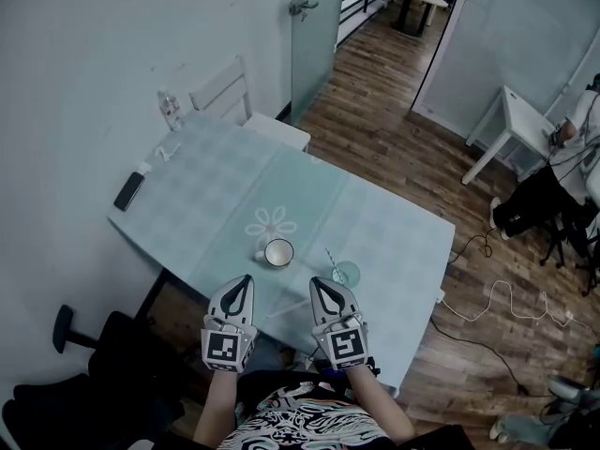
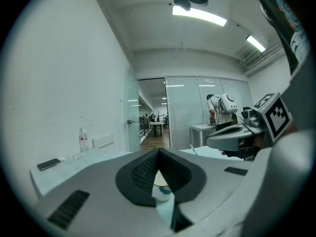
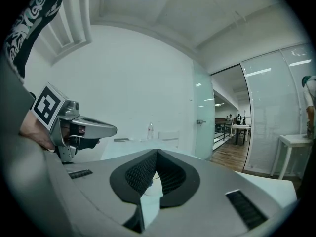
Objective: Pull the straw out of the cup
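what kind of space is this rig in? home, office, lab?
Probably an office or lab workspace, not a home: frosted glass partitions with a glass door, a white desk with a person seated by it, and cables trailing over the floor.

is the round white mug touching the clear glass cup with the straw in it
Apart. The head view shows the round white mug and the clear glass cup with a bare strip of the pale checked table between them.

Straw (image 1: 331,259) aslant in clear cup (image 1: 347,275)
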`<state>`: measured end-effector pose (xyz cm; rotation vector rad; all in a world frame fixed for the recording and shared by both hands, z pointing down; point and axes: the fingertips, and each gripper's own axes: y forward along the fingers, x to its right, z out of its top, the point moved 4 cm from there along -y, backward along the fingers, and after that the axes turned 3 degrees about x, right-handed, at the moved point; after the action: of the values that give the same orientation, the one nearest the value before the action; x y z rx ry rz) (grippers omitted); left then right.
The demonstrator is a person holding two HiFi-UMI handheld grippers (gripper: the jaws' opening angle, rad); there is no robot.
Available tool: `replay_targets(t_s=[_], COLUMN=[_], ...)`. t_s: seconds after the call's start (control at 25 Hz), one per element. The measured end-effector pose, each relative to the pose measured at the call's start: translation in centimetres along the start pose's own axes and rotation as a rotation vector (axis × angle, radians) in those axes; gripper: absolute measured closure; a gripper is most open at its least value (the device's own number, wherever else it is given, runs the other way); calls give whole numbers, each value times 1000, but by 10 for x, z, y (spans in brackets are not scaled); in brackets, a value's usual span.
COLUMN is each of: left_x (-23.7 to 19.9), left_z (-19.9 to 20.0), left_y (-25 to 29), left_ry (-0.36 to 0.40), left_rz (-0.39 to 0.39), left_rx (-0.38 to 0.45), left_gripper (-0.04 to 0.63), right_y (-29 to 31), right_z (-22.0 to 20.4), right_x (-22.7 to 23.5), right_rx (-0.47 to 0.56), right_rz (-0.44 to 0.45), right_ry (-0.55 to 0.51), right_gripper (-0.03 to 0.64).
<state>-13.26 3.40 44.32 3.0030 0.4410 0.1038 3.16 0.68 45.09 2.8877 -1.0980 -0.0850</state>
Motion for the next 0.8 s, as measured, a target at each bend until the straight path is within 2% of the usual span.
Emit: replay_targets(t_s=[0.24, 0.4, 0.8], left_x=[0, -3, -7], left_z=[1, -6, -10], left_y=[-4, -7, -10], left_ry=[-35, -22, -42], left_rz=[6, 29, 27], left_rx=[23, 0, -16], left_gripper=[577, 577, 576], right_y=[-1, -3, -2], right_z=[2, 0, -2], right_x=[-4, -3, 0], right_rx=[11, 0, -7], right_rz=[3, -4, 7], right_ry=[-11, 5, 26], right_gripper=[589, 589, 589])
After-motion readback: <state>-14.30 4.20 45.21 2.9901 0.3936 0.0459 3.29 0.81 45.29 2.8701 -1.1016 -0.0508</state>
